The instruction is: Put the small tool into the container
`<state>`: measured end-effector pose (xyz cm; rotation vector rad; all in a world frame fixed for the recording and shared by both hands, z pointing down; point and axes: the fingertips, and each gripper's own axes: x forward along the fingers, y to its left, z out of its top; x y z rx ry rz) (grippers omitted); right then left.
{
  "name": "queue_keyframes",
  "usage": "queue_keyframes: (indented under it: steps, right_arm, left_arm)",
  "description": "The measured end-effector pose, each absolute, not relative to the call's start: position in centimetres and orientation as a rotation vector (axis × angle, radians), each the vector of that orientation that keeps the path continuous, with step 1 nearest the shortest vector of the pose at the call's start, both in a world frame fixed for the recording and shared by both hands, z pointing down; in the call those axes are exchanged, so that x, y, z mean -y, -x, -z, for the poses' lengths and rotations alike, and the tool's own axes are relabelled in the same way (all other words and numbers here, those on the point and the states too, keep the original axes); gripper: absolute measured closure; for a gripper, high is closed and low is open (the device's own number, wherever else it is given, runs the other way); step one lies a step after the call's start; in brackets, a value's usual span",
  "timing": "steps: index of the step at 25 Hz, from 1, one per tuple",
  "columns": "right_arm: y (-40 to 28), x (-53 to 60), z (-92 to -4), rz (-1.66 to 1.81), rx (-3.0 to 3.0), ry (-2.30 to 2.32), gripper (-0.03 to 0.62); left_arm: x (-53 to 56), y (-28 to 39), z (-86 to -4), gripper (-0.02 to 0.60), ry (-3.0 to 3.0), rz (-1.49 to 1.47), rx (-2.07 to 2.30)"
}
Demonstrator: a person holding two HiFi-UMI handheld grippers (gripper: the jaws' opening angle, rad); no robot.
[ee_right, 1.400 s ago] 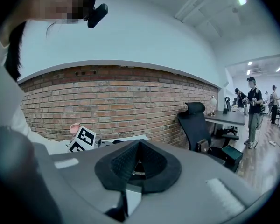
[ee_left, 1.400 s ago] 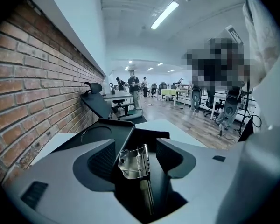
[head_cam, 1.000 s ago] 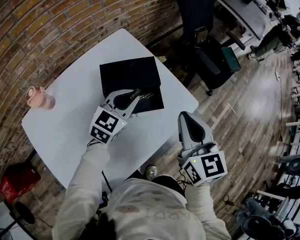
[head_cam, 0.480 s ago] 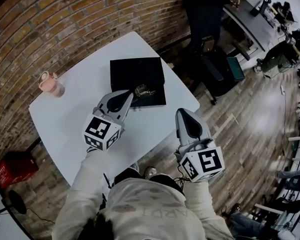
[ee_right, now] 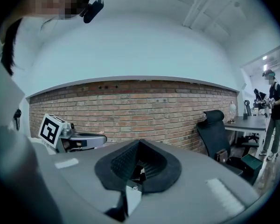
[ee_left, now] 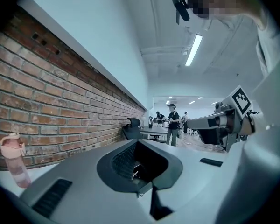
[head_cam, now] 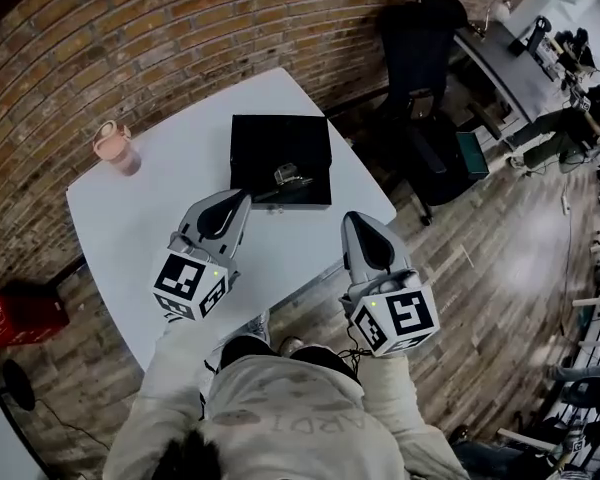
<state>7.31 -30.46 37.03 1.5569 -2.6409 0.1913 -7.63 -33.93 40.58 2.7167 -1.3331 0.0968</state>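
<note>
The black container [head_cam: 280, 148] lies on the white table [head_cam: 160, 208] towards its far side. The small metal tool [head_cam: 288, 176] rests inside it, near the container's front edge. My left gripper [head_cam: 242, 198] is shut and holds nothing. It hangs above the table, just short of the container's front left corner. In the left gripper view its jaws [ee_left: 139, 146] meet, and the right gripper shows at the right. My right gripper [head_cam: 355, 220] hovers over the table's front right edge with its jaws together and nothing in them [ee_right: 140, 143].
A pink bottle [head_cam: 115, 146] stands at the table's far left corner, also seen in the left gripper view [ee_left: 15, 164]. A brick wall runs behind the table. A black office chair [head_cam: 420, 48] stands beyond the right corner. A red crate [head_cam: 20, 318] sits on the floor at left.
My left gripper has drawn back from the container towards me and risen. The tool, which was at its tips, now lies in the container. The right gripper drifted slightly up and left.
</note>
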Motion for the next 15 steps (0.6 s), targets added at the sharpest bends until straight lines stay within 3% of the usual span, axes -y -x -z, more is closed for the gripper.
queue_keyframes:
  steps: [15]
  right_arm:
    - [-6.7,25.7,-34.7,-0.128,2.74,-1.499,0.583]
  left_arm:
    - [25.8,10.9,-36.0,0.575,-2.602,0.068,1.597]
